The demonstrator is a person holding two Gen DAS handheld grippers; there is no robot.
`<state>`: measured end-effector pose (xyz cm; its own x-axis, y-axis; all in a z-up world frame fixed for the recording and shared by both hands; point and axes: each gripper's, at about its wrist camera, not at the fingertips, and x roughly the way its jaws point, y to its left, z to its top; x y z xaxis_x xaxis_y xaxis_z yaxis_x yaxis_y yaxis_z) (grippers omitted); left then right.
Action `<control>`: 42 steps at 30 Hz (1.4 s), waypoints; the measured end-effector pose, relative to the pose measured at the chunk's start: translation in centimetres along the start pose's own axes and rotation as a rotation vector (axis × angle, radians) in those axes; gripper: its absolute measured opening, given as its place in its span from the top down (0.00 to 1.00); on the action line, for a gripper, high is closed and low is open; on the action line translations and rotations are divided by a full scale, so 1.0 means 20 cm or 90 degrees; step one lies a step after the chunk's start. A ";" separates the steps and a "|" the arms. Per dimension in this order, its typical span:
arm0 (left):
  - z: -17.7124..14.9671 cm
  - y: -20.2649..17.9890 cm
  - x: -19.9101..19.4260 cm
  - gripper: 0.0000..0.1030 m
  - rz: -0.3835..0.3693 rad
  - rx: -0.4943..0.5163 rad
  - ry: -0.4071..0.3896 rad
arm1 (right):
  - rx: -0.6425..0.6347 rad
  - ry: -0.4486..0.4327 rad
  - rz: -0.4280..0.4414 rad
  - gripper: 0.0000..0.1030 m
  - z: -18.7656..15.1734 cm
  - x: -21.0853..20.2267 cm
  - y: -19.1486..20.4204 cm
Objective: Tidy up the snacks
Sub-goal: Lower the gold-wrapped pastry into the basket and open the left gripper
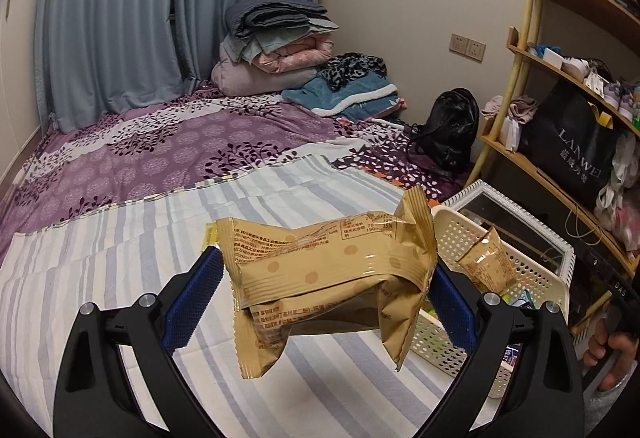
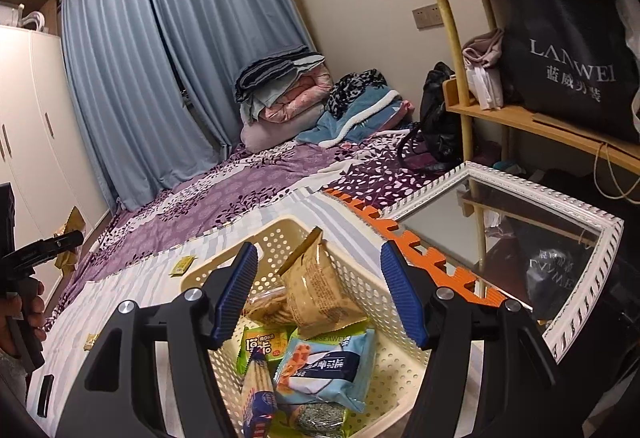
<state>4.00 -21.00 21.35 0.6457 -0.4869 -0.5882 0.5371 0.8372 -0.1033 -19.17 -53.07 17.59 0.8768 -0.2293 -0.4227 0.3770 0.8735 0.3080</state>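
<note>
My left gripper (image 1: pixel 326 284) is shut on a tan snack packet (image 1: pixel 332 278) and holds it above the striped bed sheet, left of the cream perforated basket (image 1: pixel 532 274). A second tan packet (image 1: pixel 486 264) leans inside that basket. My right gripper (image 2: pixel 320 290) is open and empty, hovering over the basket (image 2: pixel 396 362). In the basket lie a tan packet (image 2: pixel 320 294), a blue seaweed pack (image 2: pixel 328 366), a green pack (image 2: pixel 262 346) and a cracker sleeve (image 2: pixel 256 386). The left gripper with its packet shows at the far left in the right wrist view (image 2: pixel 60 240).
Two small yellow snacks (image 2: pixel 182 264) (image 2: pixel 91 341) lie on the striped sheet (image 1: pixel 120 278). A white-framed mirror (image 2: pixel 516 234) and an orange mat edge (image 2: pixel 408 250) lie right of the basket. Wooden shelves (image 2: pixel 540 118), a black bag (image 1: pixel 452 130) and folded bedding (image 1: pixel 276 46) stand beyond.
</note>
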 end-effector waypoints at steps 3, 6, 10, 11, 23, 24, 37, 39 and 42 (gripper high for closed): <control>0.01 -0.06 0.02 0.05 -0.011 0.012 0.005 | 0.007 -0.004 -0.006 0.26 -0.01 -0.01 -0.02; 0.01 -0.14 0.05 0.05 -0.024 0.027 0.011 | 0.011 -0.008 -0.012 0.22 -0.01 -0.01 -0.05; 0.01 -0.24 0.09 0.05 -0.044 0.051 0.020 | 0.023 -0.010 -0.017 0.22 -0.02 -0.02 -0.09; 0.01 -0.26 0.10 0.05 -0.049 0.057 0.022 | 0.026 -0.010 -0.019 0.22 -0.03 -0.03 -0.09; 0.02 -0.52 0.16 0.05 -0.104 0.111 0.032 | 0.049 -0.021 -0.039 0.12 -0.05 -0.07 -0.16; 0.02 -0.54 0.16 0.05 -0.108 0.114 0.033 | 0.051 -0.022 -0.041 0.11 -0.06 -0.08 -0.17; -0.01 -0.72 0.21 0.05 -0.147 0.147 0.049 | 0.078 -0.019 -0.067 0.05 -0.07 -0.09 -0.25; -0.01 -0.73 0.22 0.05 -0.152 0.150 0.051 | 0.078 -0.019 -0.068 0.05 -0.07 -0.08 -0.25; -0.01 -0.75 0.23 0.05 -0.156 0.152 0.054 | 0.076 -0.017 -0.071 0.05 -0.08 -0.08 -0.25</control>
<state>-1.21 -35.66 20.03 0.4394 -0.6357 -0.6347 0.7893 0.6105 -0.0651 -22.99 -56.39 15.47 0.8345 -0.3352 -0.4373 0.5042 0.7847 0.3607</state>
